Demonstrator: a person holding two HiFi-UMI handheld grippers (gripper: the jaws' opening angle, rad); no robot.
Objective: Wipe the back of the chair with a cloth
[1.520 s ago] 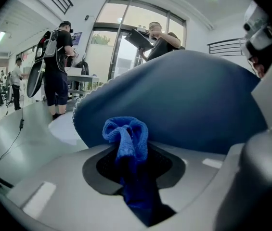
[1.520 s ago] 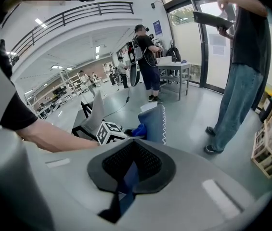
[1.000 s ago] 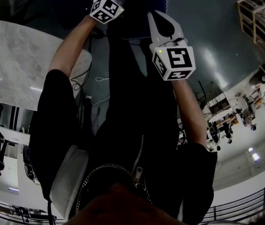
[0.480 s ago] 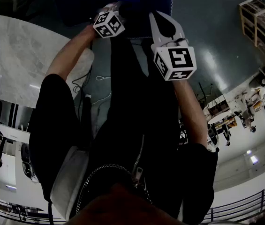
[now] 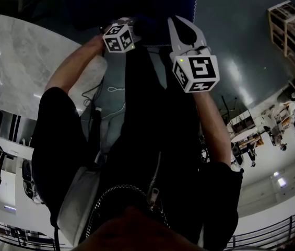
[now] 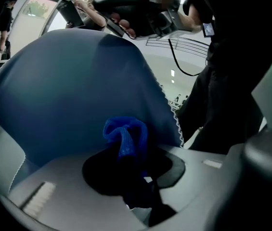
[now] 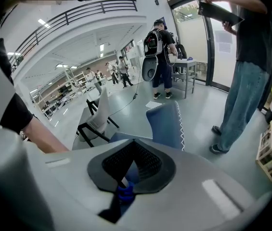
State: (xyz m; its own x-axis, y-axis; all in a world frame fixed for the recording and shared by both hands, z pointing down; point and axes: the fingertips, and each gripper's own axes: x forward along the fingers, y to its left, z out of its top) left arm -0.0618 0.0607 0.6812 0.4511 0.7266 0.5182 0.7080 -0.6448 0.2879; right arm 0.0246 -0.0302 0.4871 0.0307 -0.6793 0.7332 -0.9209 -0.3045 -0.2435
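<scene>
- Cloth: blue and bunched into a fold. It is pinched between the jaws of the left claw, which are pressed together on it, and the fold sticks out past the jaw tips.
- Right claw: the jaws are pressed together at the tips and grip nothing. A small blue scrap shows low in the gap behind the tips; what it is cannot be told.
- Position of the claws, head view: both are held out in front of the person's body. The left claw is up against the chair and the right claw is just beside it.
- Chair back: blue, with white zigzag stitching along its edge. It fills most of the left gripper view directly behind the cloth. The cloth sits at its lower middle and looks to be against the surface, but contact cannot be confirmed.
- Tabletop: white and marbled, to the person's left, beside the chair.
- Floor: grey and glossy, with loose cables lying near the tabletop's edge.
- White chair: it has black legs and stands well beyond the blue chair in the right gripper view.
- Wooden shelf: to the person's right, well apart from the chair.
- Person in jeans: stands near the shelf and holds a dark flat item.
- Person with a backpack: stands farther off, by a glass wall.
</scene>
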